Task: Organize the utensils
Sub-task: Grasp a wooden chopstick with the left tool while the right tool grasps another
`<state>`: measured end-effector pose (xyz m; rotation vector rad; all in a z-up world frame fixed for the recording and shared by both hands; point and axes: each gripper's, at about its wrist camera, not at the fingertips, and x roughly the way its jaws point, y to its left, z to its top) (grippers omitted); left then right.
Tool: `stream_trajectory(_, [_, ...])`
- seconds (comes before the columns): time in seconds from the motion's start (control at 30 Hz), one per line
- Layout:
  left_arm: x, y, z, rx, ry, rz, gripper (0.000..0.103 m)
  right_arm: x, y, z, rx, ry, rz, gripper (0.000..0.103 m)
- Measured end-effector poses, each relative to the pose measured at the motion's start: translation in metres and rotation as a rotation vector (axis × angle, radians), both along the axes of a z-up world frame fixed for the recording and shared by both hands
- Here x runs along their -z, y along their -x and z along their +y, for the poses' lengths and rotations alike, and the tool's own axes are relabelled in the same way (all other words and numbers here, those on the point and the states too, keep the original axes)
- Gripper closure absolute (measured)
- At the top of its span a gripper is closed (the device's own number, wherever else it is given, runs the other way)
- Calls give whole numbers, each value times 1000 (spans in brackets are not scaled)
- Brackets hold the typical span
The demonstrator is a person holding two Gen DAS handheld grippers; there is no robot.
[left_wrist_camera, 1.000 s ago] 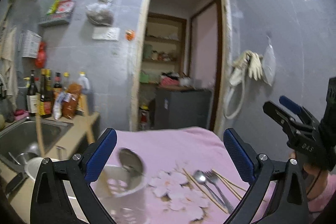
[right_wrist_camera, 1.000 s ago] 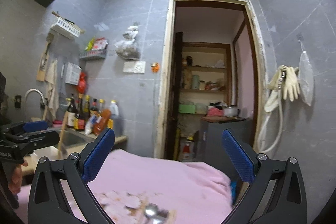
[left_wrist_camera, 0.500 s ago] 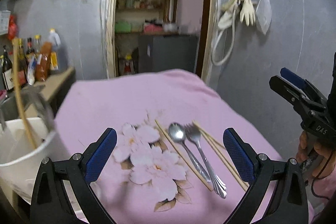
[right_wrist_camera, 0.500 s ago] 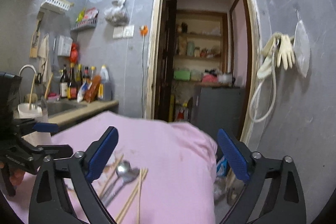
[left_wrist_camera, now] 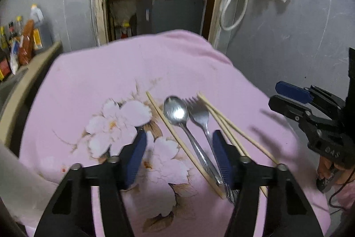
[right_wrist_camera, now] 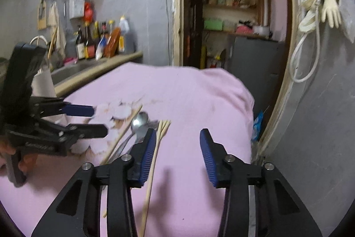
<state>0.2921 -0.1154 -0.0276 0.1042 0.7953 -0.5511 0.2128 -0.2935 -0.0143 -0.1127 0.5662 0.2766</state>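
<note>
The left gripper [left_wrist_camera: 179,157] hangs low over a pink cloth [left_wrist_camera: 99,81] with its blue-padded fingers spread apart and nothing between them. Just under and ahead of it lie the utensils, side by side on the cloth. A single chopstick [left_wrist_camera: 177,139] lies on the left, then a spoon [left_wrist_camera: 177,113] with its bowl pointing away, then a fork [left_wrist_camera: 200,116] touching the spoon's side. More chopsticks [left_wrist_camera: 233,132] lie on the right, fanning out slightly. The fork's handle runs close along the inside of the gripper's right finger.

The right gripper [right_wrist_camera: 175,153] hovers over the same cloth on the utensils' right, fingers also parted and holding nothing. A chopstick [right_wrist_camera: 153,170] passes just beside its left finger.

A white flower print [left_wrist_camera: 117,123] marks the cloth left of the utensils. A pale container [right_wrist_camera: 43,83] stands at the cloth's left edge, beside a kitchen counter [right_wrist_camera: 99,66] with bottles [right_wrist_camera: 99,41]. Beyond the cloth is an open doorway [right_wrist_camera: 233,8] with shelves, and rubber gloves [right_wrist_camera: 330,8] hang on the grey wall.
</note>
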Motion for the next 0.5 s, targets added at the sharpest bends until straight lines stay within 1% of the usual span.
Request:
stream_trajectory(0.07, [6, -9, -1, -5, -3, 49, 65, 3, -2, 2, -15, 4, 29, 69])
stream_trajectory(0.2, [14, -24, -2, -18, -1, 112, 72, 8, -4, 7, -43, 26, 71, 73])
stream_trajectory(0.37, [23, -39, -5, -25, -18, 180, 86, 17, -12, 15, -74, 52, 140, 77])
stream_trajectory(0.5, [25, -44, -7, -24, -25, 197, 88, 23, -19, 18, -92, 58, 197, 80])
